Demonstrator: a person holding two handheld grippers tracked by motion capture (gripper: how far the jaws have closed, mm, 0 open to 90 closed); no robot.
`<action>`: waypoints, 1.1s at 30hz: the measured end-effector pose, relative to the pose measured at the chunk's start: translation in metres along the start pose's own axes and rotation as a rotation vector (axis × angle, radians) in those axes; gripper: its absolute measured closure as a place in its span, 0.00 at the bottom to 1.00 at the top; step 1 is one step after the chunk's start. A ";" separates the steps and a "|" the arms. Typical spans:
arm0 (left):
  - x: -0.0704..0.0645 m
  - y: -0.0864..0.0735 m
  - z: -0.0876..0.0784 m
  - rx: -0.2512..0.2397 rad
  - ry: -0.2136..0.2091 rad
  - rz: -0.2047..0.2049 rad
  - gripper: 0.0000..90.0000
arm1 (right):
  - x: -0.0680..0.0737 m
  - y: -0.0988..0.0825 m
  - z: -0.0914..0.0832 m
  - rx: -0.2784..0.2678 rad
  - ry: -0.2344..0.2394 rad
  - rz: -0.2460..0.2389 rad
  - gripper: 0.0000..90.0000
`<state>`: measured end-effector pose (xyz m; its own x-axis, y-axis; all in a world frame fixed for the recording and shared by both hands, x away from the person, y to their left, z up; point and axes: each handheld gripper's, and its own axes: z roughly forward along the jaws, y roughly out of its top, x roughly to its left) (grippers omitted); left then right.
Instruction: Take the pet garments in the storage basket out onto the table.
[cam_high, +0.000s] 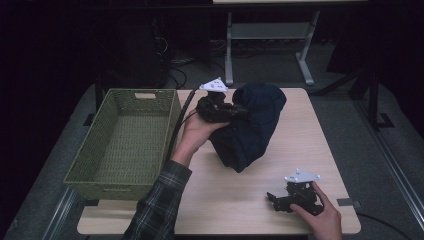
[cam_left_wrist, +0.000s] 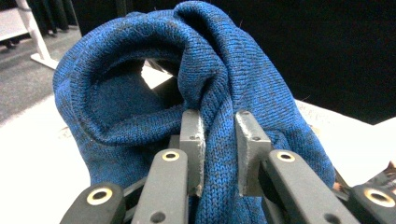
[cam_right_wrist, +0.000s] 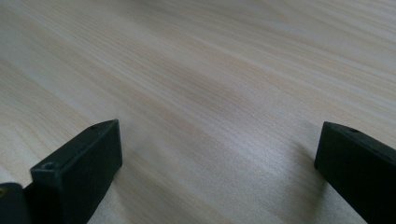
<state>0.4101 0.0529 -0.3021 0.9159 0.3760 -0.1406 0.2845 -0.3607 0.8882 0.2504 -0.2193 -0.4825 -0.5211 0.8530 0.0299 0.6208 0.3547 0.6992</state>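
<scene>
A dark blue knitted garment (cam_high: 252, 125) hangs bunched over the middle of the wooden table (cam_high: 240, 200), its lower end near the tabletop. My left gripper (cam_high: 235, 112) is shut on a fold of it near the top. In the left gripper view the blue knit (cam_left_wrist: 140, 84) is pinched between the grey pads (cam_left_wrist: 192, 140), and the left gripper (cam_left_wrist: 219, 154) has cloth spilling over both sides. My right gripper (cam_high: 274, 200) rests low at the front right of the table, held by a hand. Its black jaws stand wide apart in the right gripper view, the right gripper (cam_right_wrist: 219, 154) holding nothing over bare wood.
A green woven basket (cam_high: 172, 117) stands at the table's left side, close beside the left forearm in a plaid sleeve (cam_high: 160, 205). Behind the table are a grey desk frame (cam_high: 270, 35) and cables on a dark floor.
</scene>
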 end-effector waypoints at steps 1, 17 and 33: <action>0.000 -0.002 0.005 0.007 -0.002 -0.005 0.84 | 0.000 0.000 0.000 0.000 0.000 0.000 0.01; 0.003 -0.042 0.075 0.080 -0.037 -0.004 0.83 | 0.000 0.000 0.000 0.001 0.001 0.000 0.01; 0.013 -0.072 0.111 0.157 -0.007 -0.037 0.81 | 0.001 -0.001 0.000 0.001 0.002 0.000 0.01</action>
<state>0.4330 -0.0115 -0.4162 0.9057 0.3858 -0.1756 0.3585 -0.4761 0.8030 0.2495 -0.2192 -0.4826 -0.5220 0.8523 0.0316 0.6215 0.3548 0.6985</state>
